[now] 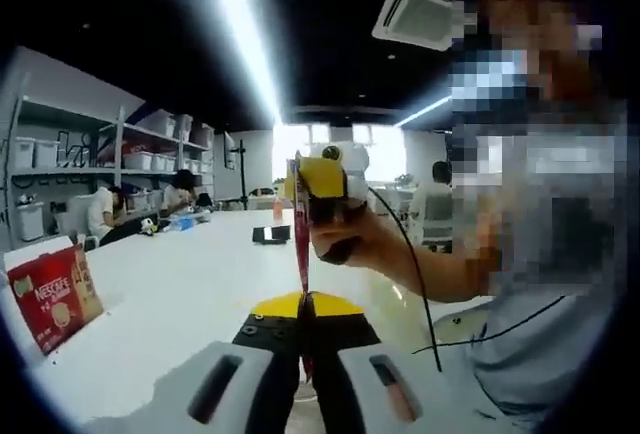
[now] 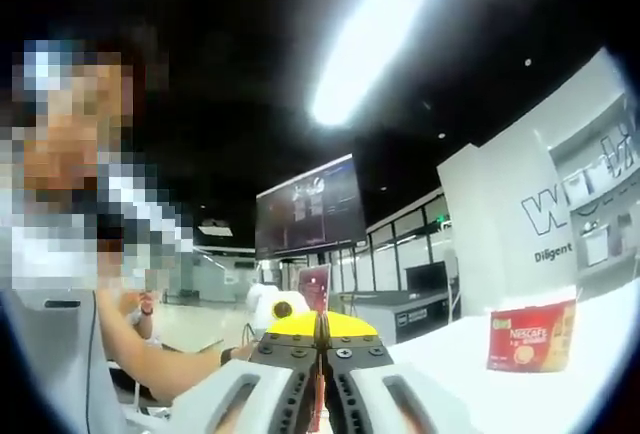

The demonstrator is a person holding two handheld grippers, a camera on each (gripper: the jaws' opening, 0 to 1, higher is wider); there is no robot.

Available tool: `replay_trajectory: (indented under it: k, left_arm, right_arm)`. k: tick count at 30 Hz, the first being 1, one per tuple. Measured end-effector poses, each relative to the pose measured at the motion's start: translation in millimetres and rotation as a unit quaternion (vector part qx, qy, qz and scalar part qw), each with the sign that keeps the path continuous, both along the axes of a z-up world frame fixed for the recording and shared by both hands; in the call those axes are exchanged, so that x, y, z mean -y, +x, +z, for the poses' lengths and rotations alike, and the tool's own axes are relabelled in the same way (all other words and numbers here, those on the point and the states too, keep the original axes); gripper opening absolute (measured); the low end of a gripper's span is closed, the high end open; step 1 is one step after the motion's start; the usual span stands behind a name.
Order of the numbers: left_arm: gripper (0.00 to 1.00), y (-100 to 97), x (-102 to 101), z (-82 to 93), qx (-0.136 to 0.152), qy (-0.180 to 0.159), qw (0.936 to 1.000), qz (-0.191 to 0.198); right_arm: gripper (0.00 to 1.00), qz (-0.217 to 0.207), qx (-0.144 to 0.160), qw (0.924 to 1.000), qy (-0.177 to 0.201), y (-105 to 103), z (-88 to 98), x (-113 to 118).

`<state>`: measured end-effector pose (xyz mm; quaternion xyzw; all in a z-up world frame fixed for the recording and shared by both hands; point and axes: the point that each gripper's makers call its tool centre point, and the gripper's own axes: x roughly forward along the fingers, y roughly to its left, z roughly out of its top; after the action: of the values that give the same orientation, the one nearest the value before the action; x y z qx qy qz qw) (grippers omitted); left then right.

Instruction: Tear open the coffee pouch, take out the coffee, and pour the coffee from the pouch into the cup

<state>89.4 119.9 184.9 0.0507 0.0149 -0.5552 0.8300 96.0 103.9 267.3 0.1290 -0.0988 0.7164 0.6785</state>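
Thin red coffee pouch held edge-on and upright between both tools: lower end pinched in the closed jaws of the left gripper, upper end clamped by the right gripper straight ahead and above, with a hand wrapped around its handle. In the right gripper view, same pouch seen as a red sliver running up between the shut jaws of the right gripper, with the left gripper just beyond the tips. Off to the left of the left gripper, red Nescafe box standing on the white table; in the right gripper view, the same box off to the right. Box contents not visible.
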Motion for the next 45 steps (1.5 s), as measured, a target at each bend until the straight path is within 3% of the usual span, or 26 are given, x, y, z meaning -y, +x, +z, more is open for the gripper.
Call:
replay_trajectory:
  k: [3,4,6,7,11,12,14,18,20,21,23,25,27,28,31,34,37,43,45]
  left_arm:
    - [0.07,4.7,-2,0.3,-0.009,-0.01,0.9999,0.012]
    - [0.13,8.6,-3,2.6,-0.009,-0.019,0.9995,0.023]
    - [0.36,8.0,1,8.3,-0.037,-0.052,0.9978,0.017]
    - [0.39,8.5,1,9.8,-0.044,-0.058,0.9973,0.016]
    - [0.24,9.0,2,7.8,-0.027,-0.042,0.9986,0.018]
    - [0.04,6.7,1,3.4,-0.026,-0.026,0.9993,0.008]
    - [0.04,12.3,-1,2.4,0.01,-0.01,0.9997,0.021]
    - [0.05,8.4,1,-0.7,-0.007,-0.017,0.9998,0.009]
    - [0.16,13.5,-1,0.5,-0.015,-0.032,0.999,0.028]
    - [0.28,13.0,0,3.8,-0.028,-0.05,0.998,0.027]
    - [0.35,14.7,-2,6.9,-0.036,-0.062,0.997,0.03]
    - [0.31,14.1,-3,10.3,-0.028,-0.067,0.9968,0.032]
    - [0.06,11.8,-4,9.6,-0.005,-0.048,0.9985,0.025]
    - [0.04,10.9,-4,10.3,0.017,-0.039,0.9986,0.032]
    - [0.04,7.0,-5,10.5,0.008,-0.046,0.9987,0.022]
    - [0.17,9.9,-8,14.9,0.0,-0.066,0.9972,0.035]
    - [0.2,8.4,-12,18.7,-0.001,-0.076,0.9965,0.034]
    - [0.15,7.2,-11,17.5,-0.006,-0.075,0.9968,0.027]
    - [0.06,5.1,-9,14.7,-0.005,-0.067,0.9975,0.021]
  right_arm:
    - [0.0,0.0,-0.003,1.0,0.003,1,-1.2,1]
    - [0.0,0.0,-0.004,1.0,0.005,1,-0.6,1]
    - [0.0,-0.001,-0.003,1.0,0.002,1,-0.7,-1]
    - [0.0,0.001,-0.003,1.0,0.003,1,-0.2,-1]
    - [0.0,0.003,-0.001,1.0,0.003,-1,0.9,-4]
    - [0.0,0.004,0.0,1.0,0.002,-1,1.0,-5]
    - [0.0,0.004,0.001,1.0,0.003,-1,0.8,-5]
    - [0.0,0.005,-0.003,1.0,0.001,0,-3.4,-2]
    - [0.0,0.005,-0.004,1.0,0.003,0,-2.7,-1]
    - [0.0,0.005,-0.004,1.0,0.003,0,-2.6,-1]
    - [0.0,0.004,-0.003,1.0,0.004,1,-1.9,-1]
    - [0.0,0.005,-0.003,1.0,0.003,1,-1.6,-1]
    - [0.0,0.007,-0.002,1.0,0.003,0,-1.9,-2]
    - [0.0,0.007,-0.002,1.0,0.001,0,-2.3,-3]
    - [0.0,0.007,-0.005,1.0,0.0,1,-3.1,-4]
    - [0.0,0.006,-0.004,1.0,0.002,2,-1.8,-5]
    - [0.0,0.006,-0.002,1.0,0.001,2,-1.0,-6]
    - [0.0,0.006,-0.003,1.0,0.005,2,1.7,-6]
    - [0.0,0.007,-0.003,1.0,0.005,2,2.2,-7]
